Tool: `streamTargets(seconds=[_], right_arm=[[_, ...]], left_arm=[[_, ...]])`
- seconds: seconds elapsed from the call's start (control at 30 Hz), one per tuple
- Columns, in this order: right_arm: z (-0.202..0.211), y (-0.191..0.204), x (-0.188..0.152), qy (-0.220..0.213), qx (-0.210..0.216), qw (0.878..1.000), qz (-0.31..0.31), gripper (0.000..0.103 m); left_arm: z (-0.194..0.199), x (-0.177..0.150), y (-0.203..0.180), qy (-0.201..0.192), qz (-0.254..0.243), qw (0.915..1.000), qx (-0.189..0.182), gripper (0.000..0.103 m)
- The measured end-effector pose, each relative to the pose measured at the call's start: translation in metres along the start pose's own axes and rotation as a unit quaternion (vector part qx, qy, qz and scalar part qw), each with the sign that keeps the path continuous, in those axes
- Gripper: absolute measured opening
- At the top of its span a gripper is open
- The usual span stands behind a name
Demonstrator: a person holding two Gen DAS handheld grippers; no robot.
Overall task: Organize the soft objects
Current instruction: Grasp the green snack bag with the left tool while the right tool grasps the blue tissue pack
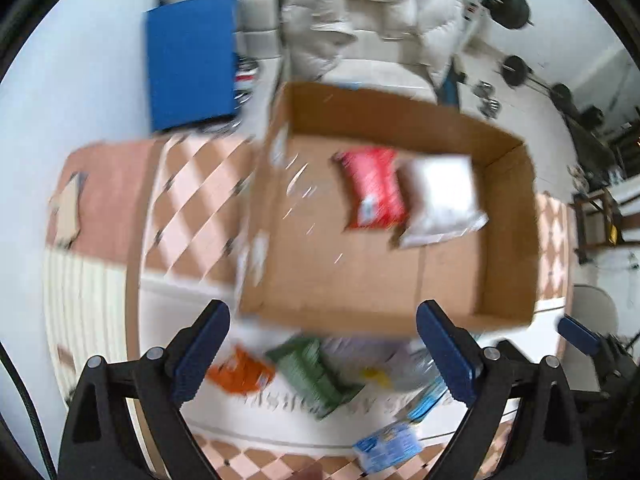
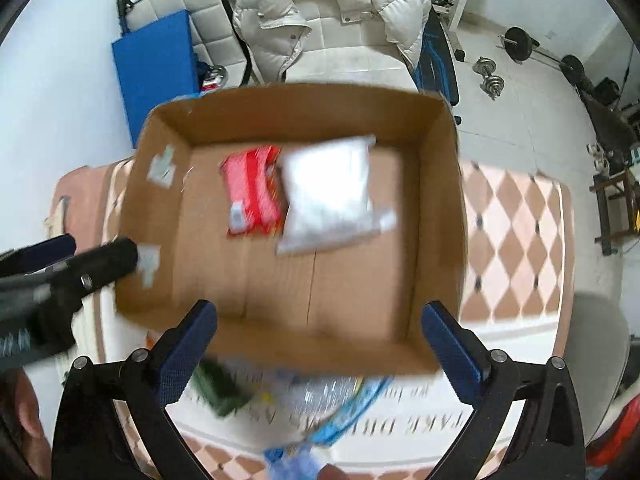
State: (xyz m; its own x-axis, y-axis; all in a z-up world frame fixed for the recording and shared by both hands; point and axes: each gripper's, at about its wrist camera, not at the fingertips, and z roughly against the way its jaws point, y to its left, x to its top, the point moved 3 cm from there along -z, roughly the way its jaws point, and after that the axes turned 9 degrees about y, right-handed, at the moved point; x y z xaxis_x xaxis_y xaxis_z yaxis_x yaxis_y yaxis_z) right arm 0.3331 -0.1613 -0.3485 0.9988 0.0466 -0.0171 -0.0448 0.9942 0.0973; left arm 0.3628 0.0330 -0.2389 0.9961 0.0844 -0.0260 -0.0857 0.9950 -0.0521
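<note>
An open cardboard box (image 1: 508, 240) (image 2: 440, 208) sits on the patterned cloth, holding a red packet (image 1: 372, 192) (image 2: 252, 196) and a white packet (image 1: 440, 200) (image 2: 328, 196) side by side. My left gripper (image 1: 324, 344) is open and empty, above loose packets in front of the box: an orange one (image 1: 240, 372), a green one (image 1: 316, 372), a clear one (image 1: 404, 364) and a blue one (image 1: 388, 446). My right gripper (image 2: 320, 348) is open and empty over the box's near wall. The green packet (image 2: 218, 390) and a blue packet (image 2: 296, 456) lie below it. Both views are blurred.
A white puffy jacket (image 2: 332, 4) lies on a pale sofa behind the box. A blue mat (image 1: 188, 60) leans at the back left. Dumbbells and weights (image 2: 490, 76) stand on the floor at the right. The other gripper (image 2: 60, 268) shows at the left of the right wrist view.
</note>
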Motion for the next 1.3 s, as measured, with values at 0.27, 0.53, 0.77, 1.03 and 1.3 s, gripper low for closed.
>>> streamTargets(seconds=[0.27, 0.53, 0.77, 1.03, 1.3], right_arm=[[-0.064, -0.028, -0.155, 0.089, 0.095, 0.979, -0.157, 0.103], [-0.175, -0.025, -0.243, 0.213, 0.125, 0.924, -0.293, 0.101], [-0.196, -0.008, -0.249, 0.234, 0.085, 0.944, -0.217, 0.061], [-0.178, -0.016, -0.231, 0.225, -0.028, 0.974, -0.025, 0.054], [-0.150, -0.032, -0.220, 0.187, -0.039, 0.982, -0.007, 0.080]], left_arm=[[-0.097, -0.092, 0.026, 0.107, 0.048, 0.9931, -0.004, 0.096], [-0.129, -0.116, 0.040, 0.133, 0.057, 0.9893, 0.018, 0.096], [-0.149, -0.101, 0.048, 0.178, 0.099, 0.9765, -0.070, 0.096], [-0.192, -0.077, 0.029, 0.200, 0.096, 0.9714, -0.086, 0.052], [-0.198, -0.123, 0.017, 0.189, 0.000, 0.9820, 0.006, 0.032]])
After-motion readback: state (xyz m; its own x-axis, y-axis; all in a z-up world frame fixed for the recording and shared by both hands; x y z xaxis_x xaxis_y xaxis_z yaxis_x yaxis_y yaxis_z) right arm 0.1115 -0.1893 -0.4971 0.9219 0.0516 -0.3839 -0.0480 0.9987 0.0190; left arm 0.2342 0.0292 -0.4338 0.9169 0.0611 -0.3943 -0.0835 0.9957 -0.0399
